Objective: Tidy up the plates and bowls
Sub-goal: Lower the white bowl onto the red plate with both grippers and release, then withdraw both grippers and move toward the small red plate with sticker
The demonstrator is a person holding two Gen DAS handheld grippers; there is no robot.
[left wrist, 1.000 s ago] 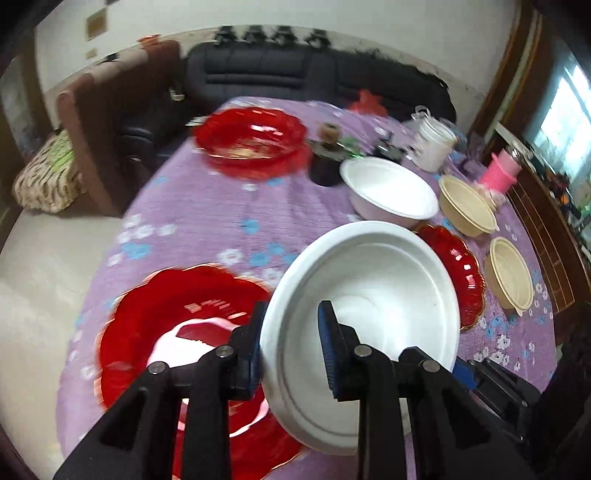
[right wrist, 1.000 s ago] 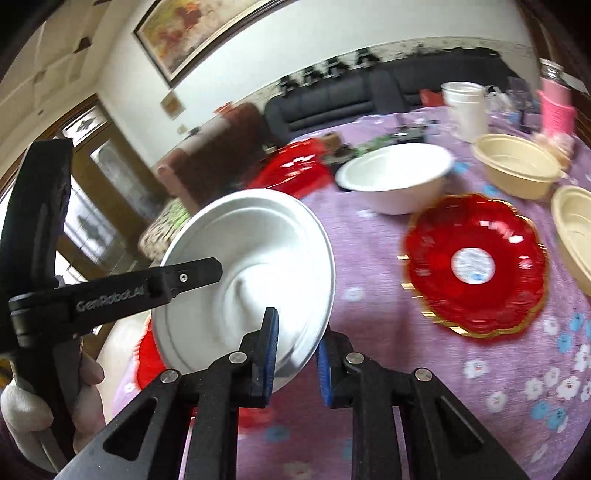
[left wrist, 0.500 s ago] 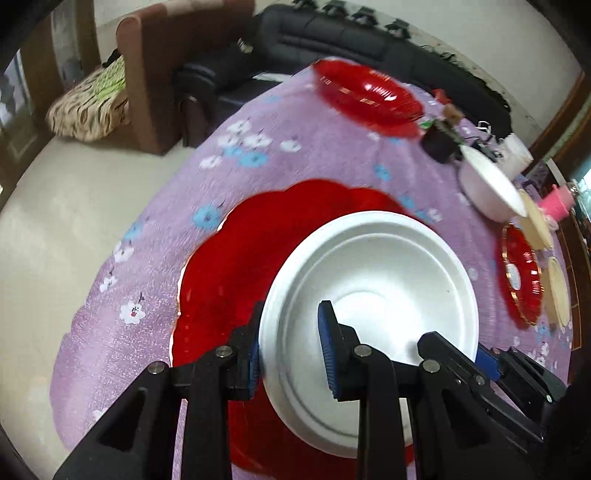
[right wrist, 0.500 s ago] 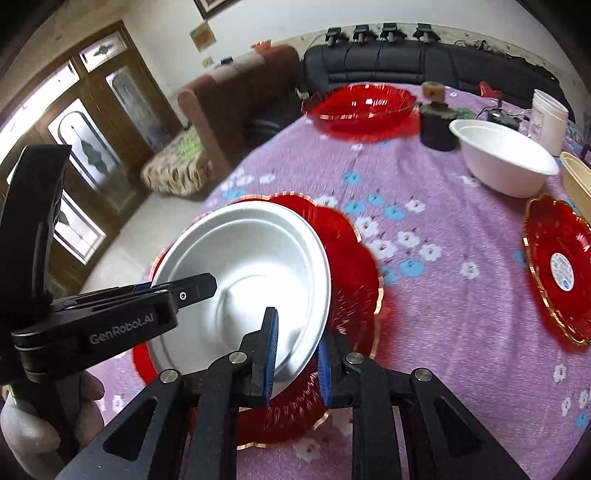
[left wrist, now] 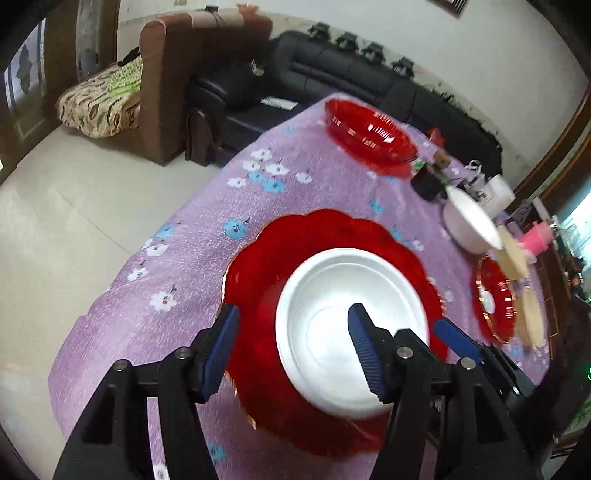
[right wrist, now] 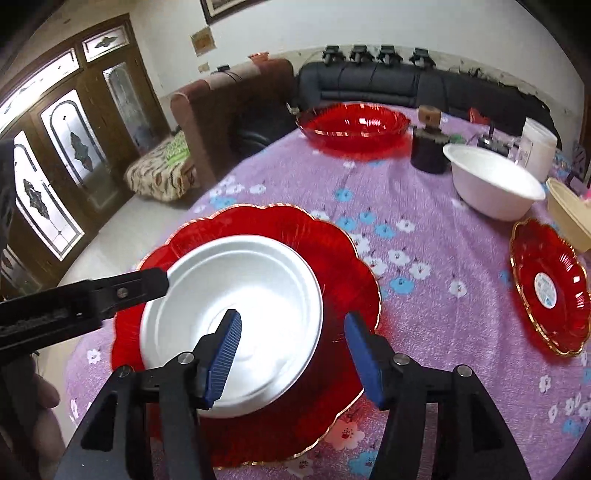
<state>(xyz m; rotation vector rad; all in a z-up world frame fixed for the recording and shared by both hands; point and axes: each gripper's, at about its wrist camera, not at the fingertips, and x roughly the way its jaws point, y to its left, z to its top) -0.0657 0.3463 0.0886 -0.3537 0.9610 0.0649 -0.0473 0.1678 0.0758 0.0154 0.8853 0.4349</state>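
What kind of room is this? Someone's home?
Most likely a home living room. A black sofa and brown armchair stand behind a table under a purple floral tablecloth, with wooden stained-glass doors at one side.

This is a home's living and dining room. A table under a purple cloth printed with white and blue flowers (right wrist: pixel 424 206) fills the middle. Beyond it, at twelve o'clock, a long black leather sofa (right wrist: pixel 388 85) lines the white wall, with a brown upholstered armchair (right wrist: pixel 221 110) at eleven. At nine o'clock stand dark wooden doors with leaded glass panes (right wrist: pixel 62 177). A framed picture (right wrist: pixel 229 7) hangs high above.
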